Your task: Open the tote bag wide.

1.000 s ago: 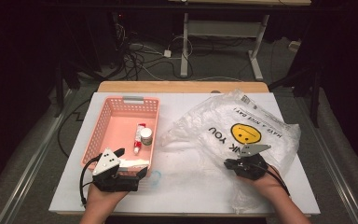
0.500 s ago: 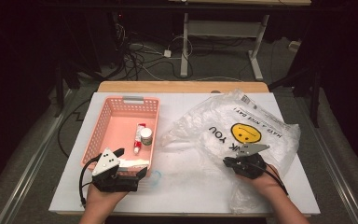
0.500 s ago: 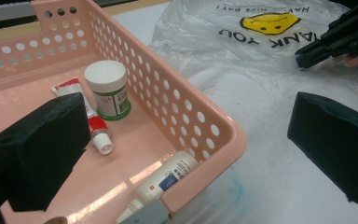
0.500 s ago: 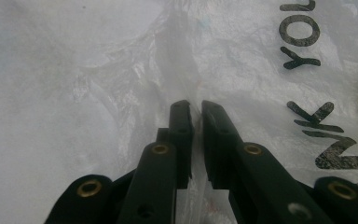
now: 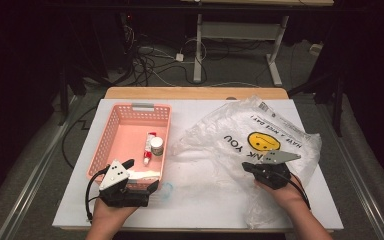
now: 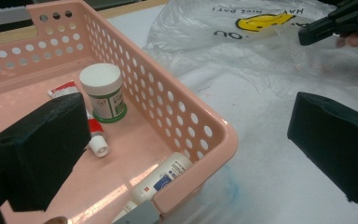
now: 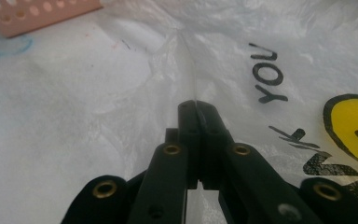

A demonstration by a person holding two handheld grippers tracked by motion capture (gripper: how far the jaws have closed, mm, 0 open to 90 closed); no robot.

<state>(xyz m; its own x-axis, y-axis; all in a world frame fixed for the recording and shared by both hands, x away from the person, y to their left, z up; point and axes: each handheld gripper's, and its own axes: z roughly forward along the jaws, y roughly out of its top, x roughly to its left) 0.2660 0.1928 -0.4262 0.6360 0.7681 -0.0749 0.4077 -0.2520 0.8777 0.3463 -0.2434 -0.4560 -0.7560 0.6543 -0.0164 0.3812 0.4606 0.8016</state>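
Observation:
A pink basket [image 5: 103,145] [image 6: 205,112] stands at the left of the white table. In it lie a white-lidded jar [image 5: 156,146] [image 6: 102,91], a red-and-white tube [image 5: 149,150] [image 6: 93,133] and a white bottle [image 5: 142,175] [image 6: 161,177]. My left gripper [image 5: 140,175] [image 6: 186,140] is open, its jaws straddling the basket's near right corner, one inside and one outside. A clear plastic bag [image 5: 260,125] [image 6: 223,42] [image 7: 121,70] with a yellow smiley lies crumpled at the right. My right gripper [image 5: 247,167] [image 7: 196,105] rests on it, jaws shut, pinching a raised fold of the film.
A bare strip of the white table top [image 5: 205,205] runs between basket and bag, with a faint blue smudge [image 5: 166,189] beside the basket. The wooden table edge [image 5: 195,93] lies at the back, and beyond it are cables and desk legs on a dark floor.
The right hand and its gripper shifted slightly on the bag and back. The left gripper has stayed at the basket corner.

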